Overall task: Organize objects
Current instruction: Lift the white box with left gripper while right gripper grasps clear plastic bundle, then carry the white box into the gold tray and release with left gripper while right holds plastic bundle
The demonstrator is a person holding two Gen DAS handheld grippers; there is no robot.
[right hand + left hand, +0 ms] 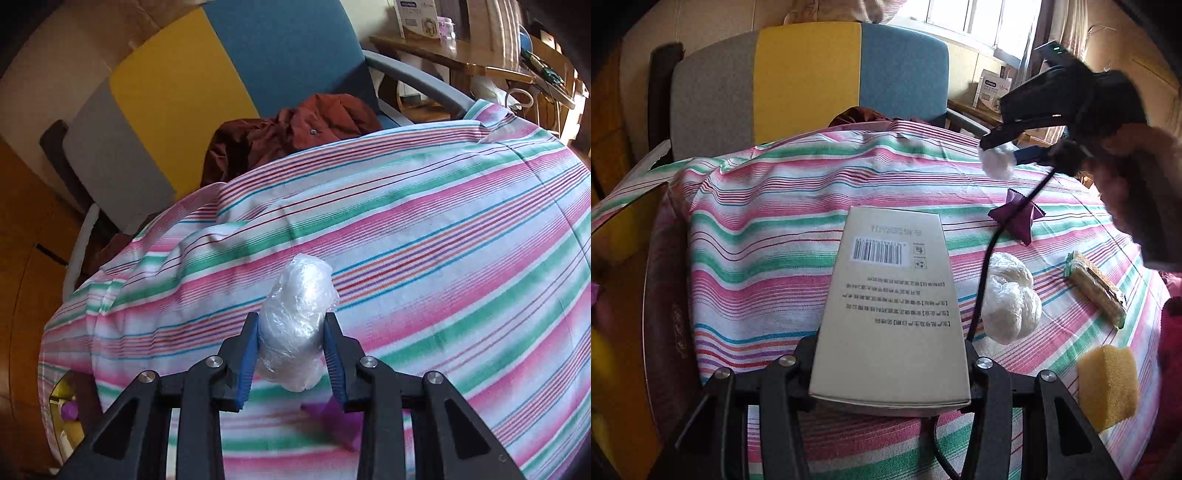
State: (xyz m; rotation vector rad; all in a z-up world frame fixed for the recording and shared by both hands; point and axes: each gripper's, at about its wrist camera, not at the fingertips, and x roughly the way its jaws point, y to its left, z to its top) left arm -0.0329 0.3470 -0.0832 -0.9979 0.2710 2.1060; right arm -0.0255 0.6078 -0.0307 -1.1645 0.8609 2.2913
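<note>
My left gripper (890,350) is shut on a beige carton (890,288) with a barcode, gripping its near end just above the striped tablecloth (757,221). In the left wrist view my right gripper (997,151) hovers at the upper right over the table's far side, clamped on a white plastic-wrapped wad (999,164). The right wrist view shows that wad (299,295) squeezed between the blue pads (249,354) of the right gripper (291,325), above the cloth. A purple wrapper (340,421) lies beneath it.
On the cloth to the right lie a purple wrapper (1015,218), a second white plastic wad (1008,299), a wafer packet (1097,288) and a yellow sponge (1108,384). A black cable (982,280) crosses there. A grey, yellow and blue chair (809,85) holding a rust garment (288,136) stands behind.
</note>
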